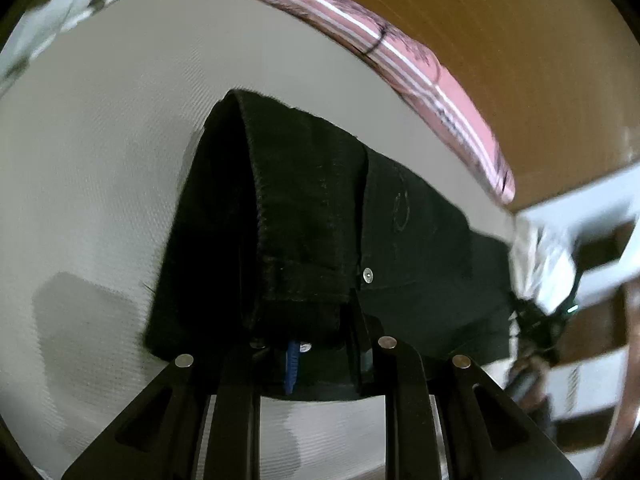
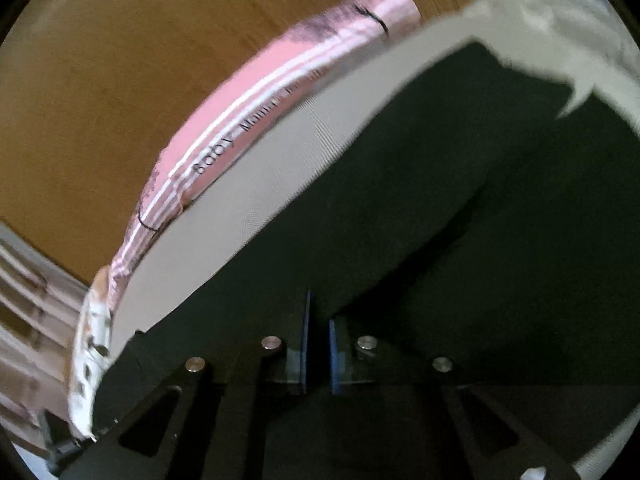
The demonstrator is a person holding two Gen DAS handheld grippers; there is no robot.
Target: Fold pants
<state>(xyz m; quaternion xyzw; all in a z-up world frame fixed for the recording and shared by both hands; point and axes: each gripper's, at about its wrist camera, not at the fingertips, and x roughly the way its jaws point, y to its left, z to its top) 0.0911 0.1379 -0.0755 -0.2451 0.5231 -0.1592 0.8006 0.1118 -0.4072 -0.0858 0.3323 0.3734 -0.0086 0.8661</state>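
The black pants [image 1: 320,208] lie folded on a pale grey-white sheet [image 1: 112,168], a rivet showing near the waist. My left gripper [image 1: 316,344] is at the near edge, shut on a thick fold of the fabric; one blue pad shows beneath the cloth. In the right wrist view the pants [image 2: 440,220] fill the middle and right. My right gripper [image 2: 319,340] is shut on their near edge, with dark cloth pinched in the thin gap between the blue pads [image 2: 332,356]. The other gripper's dark body [image 1: 536,320] is blurred at the pants' right end.
A pink striped mat edge [image 1: 420,64] [image 2: 240,120] borders the sheet, with wooden floor [image 1: 520,40] beyond. White slatted furniture [image 1: 600,220] stands at the right. A patterned cloth [image 1: 60,12] lies top left, and crumpled white cloth [image 2: 560,20] lies past the pants.
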